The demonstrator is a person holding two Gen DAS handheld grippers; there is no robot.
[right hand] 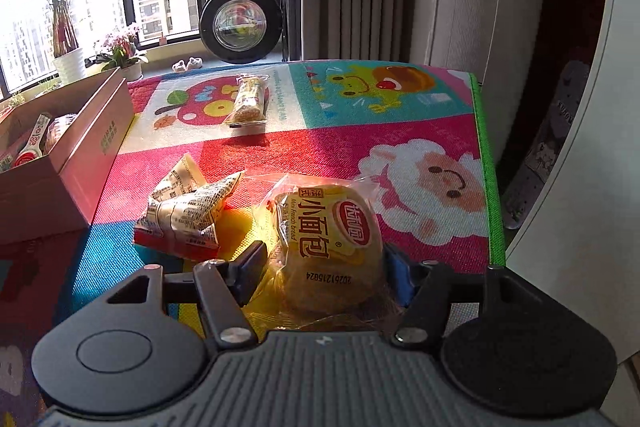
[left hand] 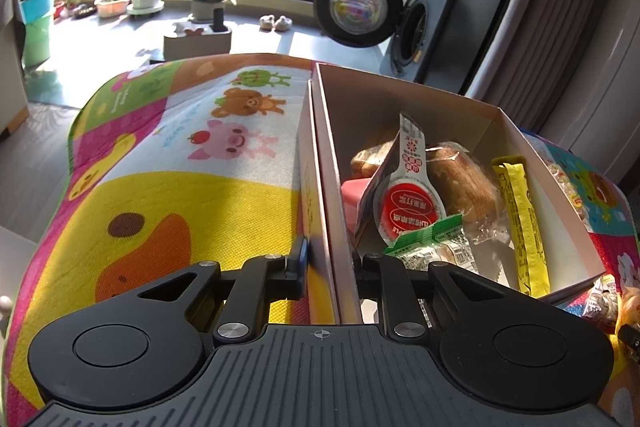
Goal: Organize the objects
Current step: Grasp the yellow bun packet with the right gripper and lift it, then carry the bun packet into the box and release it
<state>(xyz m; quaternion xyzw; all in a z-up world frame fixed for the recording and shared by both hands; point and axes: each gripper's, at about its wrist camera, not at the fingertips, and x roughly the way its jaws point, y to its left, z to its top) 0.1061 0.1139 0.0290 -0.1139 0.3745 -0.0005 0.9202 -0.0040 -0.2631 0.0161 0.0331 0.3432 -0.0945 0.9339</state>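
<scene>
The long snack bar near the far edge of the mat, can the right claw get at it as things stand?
Probably not yet: the right claw is closed on the bread packet. The way to the snack bar looks open, with bare mat between.

Yellow-wrapped bread (right hand: 324,247), brown cardboard box (left hand: 516,131), multicoloured cartoon-animal mat (left hand: 180,163), yellow sachet (left hand: 522,223)
</scene>
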